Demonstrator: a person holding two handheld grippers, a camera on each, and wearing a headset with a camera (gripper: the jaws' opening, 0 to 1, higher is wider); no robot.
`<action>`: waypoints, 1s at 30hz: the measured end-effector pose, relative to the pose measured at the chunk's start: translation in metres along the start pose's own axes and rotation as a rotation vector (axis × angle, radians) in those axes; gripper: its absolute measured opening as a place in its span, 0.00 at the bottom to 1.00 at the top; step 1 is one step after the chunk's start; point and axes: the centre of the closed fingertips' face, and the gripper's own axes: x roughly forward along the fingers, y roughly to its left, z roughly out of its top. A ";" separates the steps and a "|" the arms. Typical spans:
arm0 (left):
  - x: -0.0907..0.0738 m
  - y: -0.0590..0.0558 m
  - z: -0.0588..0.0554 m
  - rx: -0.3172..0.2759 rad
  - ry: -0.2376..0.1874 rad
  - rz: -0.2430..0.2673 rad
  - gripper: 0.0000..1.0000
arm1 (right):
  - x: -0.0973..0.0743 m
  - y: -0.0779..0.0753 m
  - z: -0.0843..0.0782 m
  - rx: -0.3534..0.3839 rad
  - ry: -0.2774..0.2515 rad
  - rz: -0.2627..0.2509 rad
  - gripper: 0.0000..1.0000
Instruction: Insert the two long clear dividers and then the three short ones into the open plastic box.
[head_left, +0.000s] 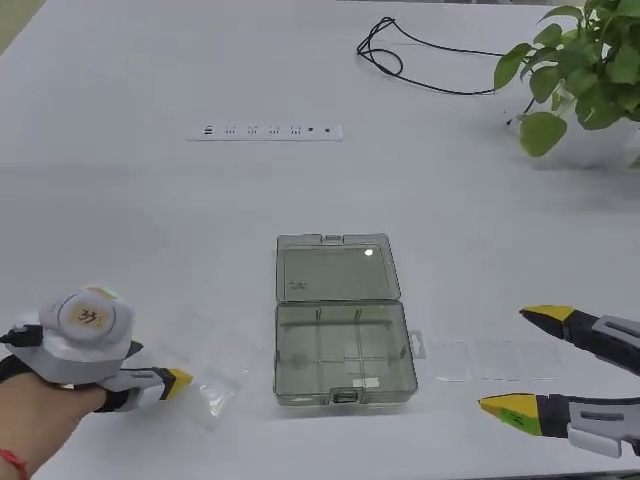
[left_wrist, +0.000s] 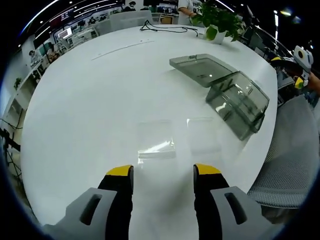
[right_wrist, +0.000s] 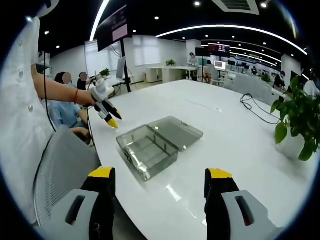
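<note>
Dividers: thin clear plastic sheets (left_wrist: 156, 145) flat on white desk (head_left: 120, 220), both sides of open smoky plastic box (head_left: 300, 385) near front edge. Likely light, stiff, slick; best pinched at a lifted edge. Left gripper (left_wrist: 163, 172) and right gripper (right_wrist: 160, 175) gape, empty.

White table (head_left: 120, 200), round-edged. Near centre: open grey-clear box (head_left: 320, 388), lid laid flat behind it. Just right of the box, a row of clear dividers (head_left: 490, 358); to its left, more clear pieces (head_left: 220, 385). Far side: white power strip (head_left: 265, 131), looped black cable (head_left: 400, 62), potted plant (head_left: 580, 70).
</note>
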 end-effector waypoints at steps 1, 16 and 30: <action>0.001 0.001 0.000 0.004 0.003 0.002 0.47 | 0.000 0.000 0.000 0.002 -0.002 0.000 0.73; 0.005 0.003 -0.006 0.037 0.086 0.044 0.41 | 0.001 -0.002 -0.001 0.011 -0.011 -0.003 0.73; 0.006 0.005 -0.006 0.012 0.159 0.056 0.38 | 0.002 -0.002 -0.003 0.019 -0.014 -0.005 0.73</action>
